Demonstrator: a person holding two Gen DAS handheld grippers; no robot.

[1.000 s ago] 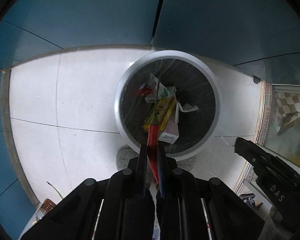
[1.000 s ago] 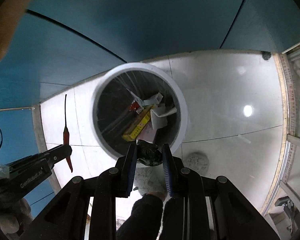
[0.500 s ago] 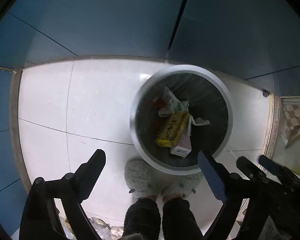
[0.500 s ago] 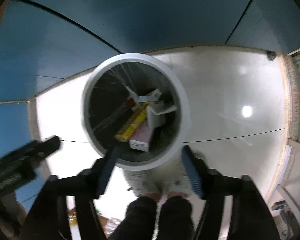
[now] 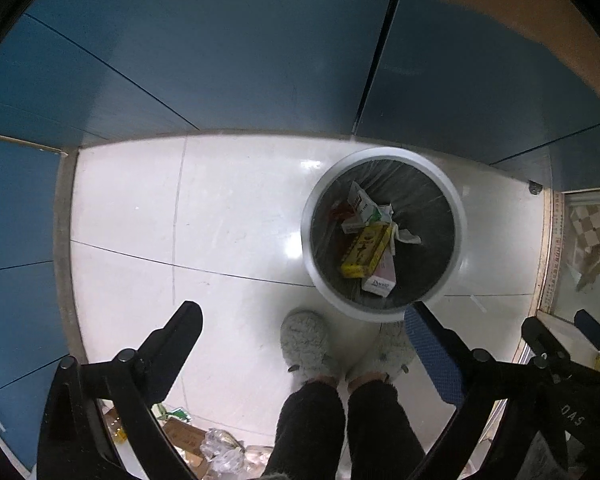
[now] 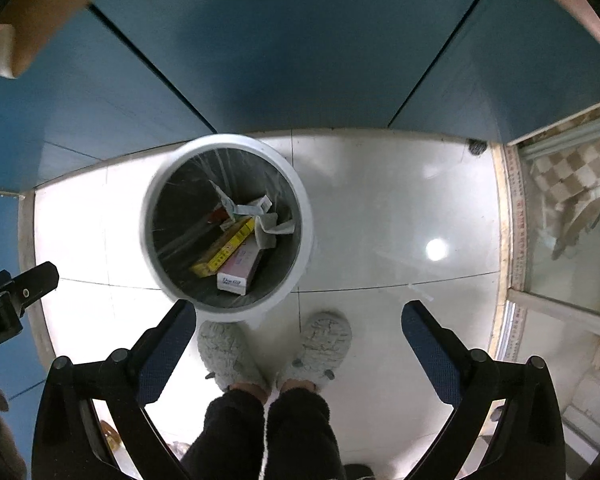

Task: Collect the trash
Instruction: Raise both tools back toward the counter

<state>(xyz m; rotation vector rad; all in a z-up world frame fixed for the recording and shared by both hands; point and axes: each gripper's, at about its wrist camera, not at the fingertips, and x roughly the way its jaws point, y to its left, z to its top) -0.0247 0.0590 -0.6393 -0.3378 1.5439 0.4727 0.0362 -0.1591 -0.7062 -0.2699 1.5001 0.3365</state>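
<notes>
Left gripper (image 5: 300, 326) spread wide, empty, jaws just opening; right gripper (image 6: 296, 320) same. Bin (image 5: 456, 204) right of centre holds cartons. Loose wrappers (image 5: 216, 450) bottom edge: light, crinkly, likely slippery; pinch bunched fold.

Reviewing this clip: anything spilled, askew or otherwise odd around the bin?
Yes. Loose trash, wrappers and a flattened carton, lies on the floor behind the person's slippers, outside the bin. The bin itself stands upright, boxes inside.
</notes>
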